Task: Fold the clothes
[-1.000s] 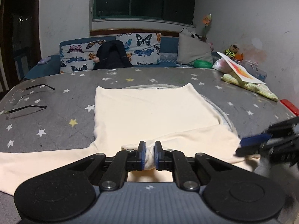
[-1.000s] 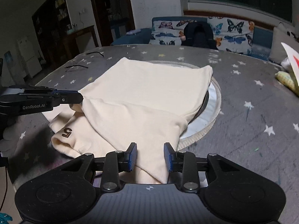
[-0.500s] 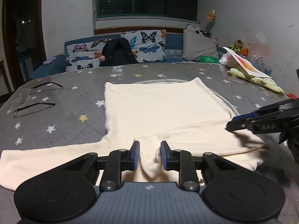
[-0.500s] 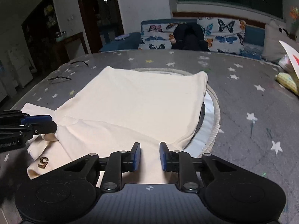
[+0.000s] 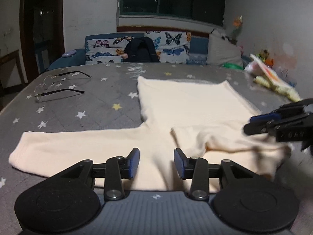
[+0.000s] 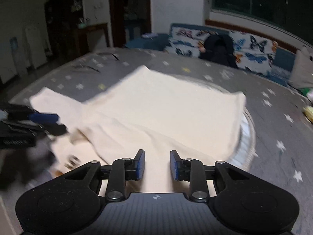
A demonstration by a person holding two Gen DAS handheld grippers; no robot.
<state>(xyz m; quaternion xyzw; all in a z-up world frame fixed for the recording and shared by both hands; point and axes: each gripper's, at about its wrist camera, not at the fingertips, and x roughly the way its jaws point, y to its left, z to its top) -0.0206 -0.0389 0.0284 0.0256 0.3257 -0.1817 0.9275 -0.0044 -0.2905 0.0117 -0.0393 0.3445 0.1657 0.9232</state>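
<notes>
Left wrist view: left gripper [image 5: 156, 163] gapes empty over the cream sweater [image 5: 187, 107] spread on the starry tabletop [image 5: 82, 105]. Right wrist view: right gripper [image 6: 157, 164] likewise parted, holding nothing; soft, light knit, best pinched at the sleeve cuff

Left gripper [image 5: 156, 163]: jaws were shut on a fold of the cream long-sleeved knit sweater [image 5: 187, 105] a second ago, now spread apart with the cloth lying loose between them. Right gripper [image 6: 157, 165]: jaws narrowed half a second ago, now wider again, nothing pinched. The folded-over sleeve [image 5: 225, 139] now lies dropped across the sweater's near edge. Both views have pulled back.
</notes>
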